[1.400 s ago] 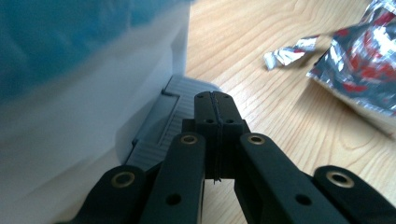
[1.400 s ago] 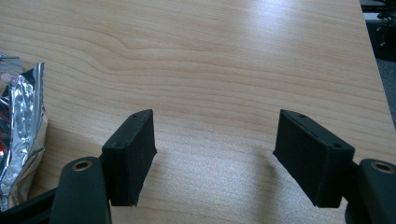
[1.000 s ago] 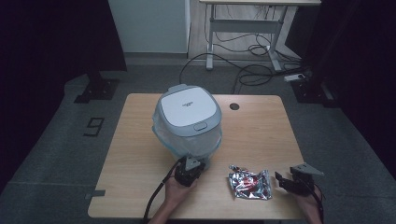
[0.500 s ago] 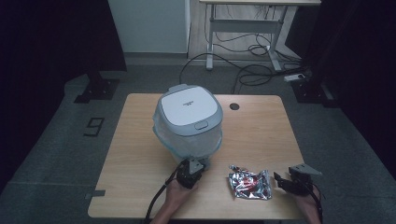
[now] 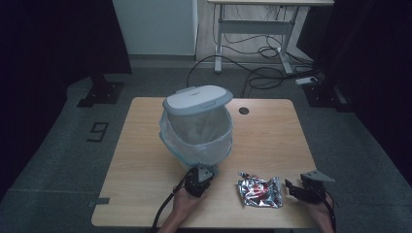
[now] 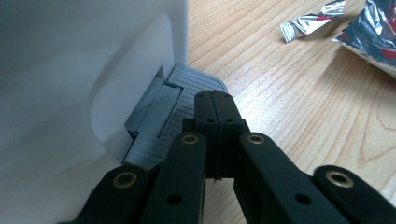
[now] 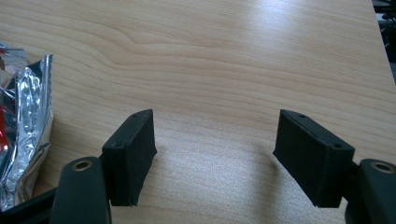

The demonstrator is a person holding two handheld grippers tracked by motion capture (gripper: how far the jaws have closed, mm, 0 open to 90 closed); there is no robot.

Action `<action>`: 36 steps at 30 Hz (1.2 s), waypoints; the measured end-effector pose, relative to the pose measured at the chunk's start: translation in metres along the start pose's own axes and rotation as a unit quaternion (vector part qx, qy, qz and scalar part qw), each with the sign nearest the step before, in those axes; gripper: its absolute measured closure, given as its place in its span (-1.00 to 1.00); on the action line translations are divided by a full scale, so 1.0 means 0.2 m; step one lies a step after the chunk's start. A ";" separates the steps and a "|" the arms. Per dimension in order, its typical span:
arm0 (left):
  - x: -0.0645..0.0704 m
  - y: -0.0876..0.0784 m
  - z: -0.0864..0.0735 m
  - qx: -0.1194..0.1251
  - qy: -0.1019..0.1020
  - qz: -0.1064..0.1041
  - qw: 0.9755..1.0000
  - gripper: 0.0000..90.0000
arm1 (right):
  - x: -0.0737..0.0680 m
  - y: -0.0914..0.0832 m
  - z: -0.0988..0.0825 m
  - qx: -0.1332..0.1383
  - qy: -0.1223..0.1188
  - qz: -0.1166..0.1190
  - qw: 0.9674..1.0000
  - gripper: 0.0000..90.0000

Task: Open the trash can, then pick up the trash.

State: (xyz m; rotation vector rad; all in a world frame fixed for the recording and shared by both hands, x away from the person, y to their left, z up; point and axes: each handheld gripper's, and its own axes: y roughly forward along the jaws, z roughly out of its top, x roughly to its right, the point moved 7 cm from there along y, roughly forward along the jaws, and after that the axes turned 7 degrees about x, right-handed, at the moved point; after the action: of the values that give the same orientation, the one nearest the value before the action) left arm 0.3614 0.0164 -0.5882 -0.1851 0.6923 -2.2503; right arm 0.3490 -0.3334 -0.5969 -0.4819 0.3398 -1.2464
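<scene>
Left gripper [image 6: 213, 95], jaws pressed together, sits on my bin's pedal [image 6: 187, 100] near the table's front edge; right gripper [image 7: 215, 151] gapes empty.

**Pedal bin, white, lid raised**

Pedal bin [image 5: 197, 127]: white body, pale plastic liner folded over the rim, standing upright mid-table. Grey-white hinged lid [image 5: 197, 99] tilted open at the bin's 12 o'clock side. Grey ribbed foot pedal [image 6: 180, 100] projects from the base at 6 o'clock, on the wood.

The bin's lid [image 5: 198, 99] has swung up, baring the liner [image 5: 197, 131], with the left hand-held gripper [image 6: 215, 100] on the pedal [image 6: 187, 88].
</scene>
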 end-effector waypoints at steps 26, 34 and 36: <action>0.00 0.00 0.00 0.003 0.002 0.008 1.000 1.00 | 0.00 -0.01 0.01 0.004 0.004 0.001 1.000 -0.37; 0.00 0.00 0.00 0.003 0.003 0.008 1.000 1.00 | -0.05 -0.05 0.07 0.026 0.018 0.020 0.999 -0.36; 0.00 0.00 0.00 0.003 0.003 0.008 1.000 1.00 | -0.06 -0.05 0.08 0.028 0.017 0.023 0.999 -0.36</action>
State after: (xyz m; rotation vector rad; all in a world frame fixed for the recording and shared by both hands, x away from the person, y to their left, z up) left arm 0.3614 0.0172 -0.5890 -0.1693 0.6885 -2.2379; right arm 0.3449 -0.3218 -0.5784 -0.4038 0.3424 -1.2175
